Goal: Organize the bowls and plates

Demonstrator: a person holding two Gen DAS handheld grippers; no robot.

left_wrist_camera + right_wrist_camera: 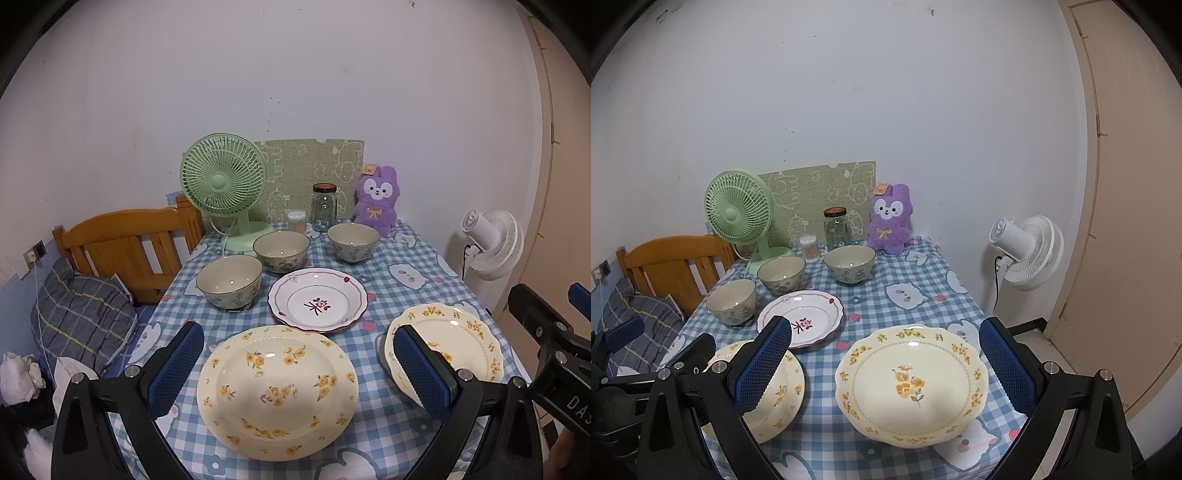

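Note:
A round cream plate with yellow flowers [277, 391] lies near the table's front, between the blue pads of my open left gripper [299, 369], which hovers over it. A scalloped cream plate with yellow flowers [911, 384] lies to its right, under my open right gripper [886, 365]. Behind them sits a white plate with a red rim and red mark [318, 299] [801, 319]. Three grey-green floral bowls stand further back: left [229, 280], middle [281, 251], right [353, 242]. Nothing is held.
A green desk fan [224, 184], glass jar [324, 206], cotton swab box [297, 220] and purple plush [376, 199] line the table's back edge [406, 225]. A wooden bed frame [125, 243] and pillow stand left; a white floor fan [1027, 251] stands right.

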